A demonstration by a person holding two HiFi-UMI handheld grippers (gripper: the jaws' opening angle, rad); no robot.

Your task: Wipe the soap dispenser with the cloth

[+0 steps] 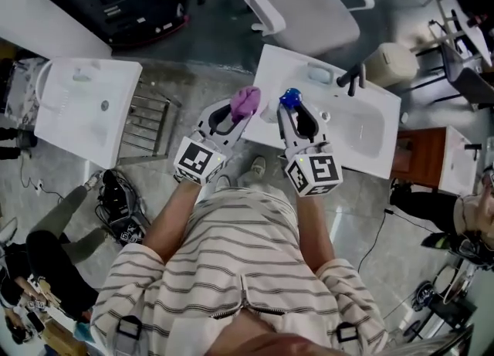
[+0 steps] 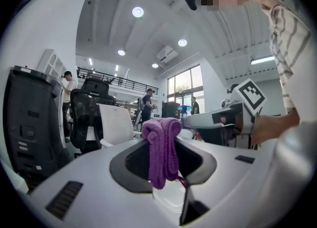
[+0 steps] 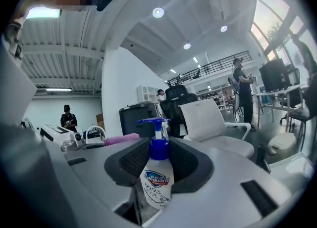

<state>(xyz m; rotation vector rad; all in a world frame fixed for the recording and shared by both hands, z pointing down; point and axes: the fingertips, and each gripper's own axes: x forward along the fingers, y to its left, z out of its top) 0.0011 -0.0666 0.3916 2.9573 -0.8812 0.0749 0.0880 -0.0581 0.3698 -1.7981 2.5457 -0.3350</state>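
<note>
My right gripper point(image 1: 292, 107) is shut on a clear soap dispenser point(image 3: 156, 181) with a blue pump head point(image 1: 289, 99), held upright between the jaws over the near left part of a white sink basin point(image 1: 363, 127). A folded purple cloth point(image 2: 162, 149) hangs bunched between the jaws of my left gripper point(image 1: 243, 109), which is shut on it. In the head view the cloth point(image 1: 246, 100) sits just left of the pump head, a small gap apart. The right gripper view shows the cloth point(image 3: 121, 138) as a pink strip to the left.
A black faucet point(image 1: 353, 78) stands at the basin's far rim. A second white basin point(image 1: 81, 103) lies on the floor at left beside a metal rack point(image 1: 149, 124). A white office chair point(image 1: 309, 7) sits beyond the sink. Cables and people's legs crowd the edges.
</note>
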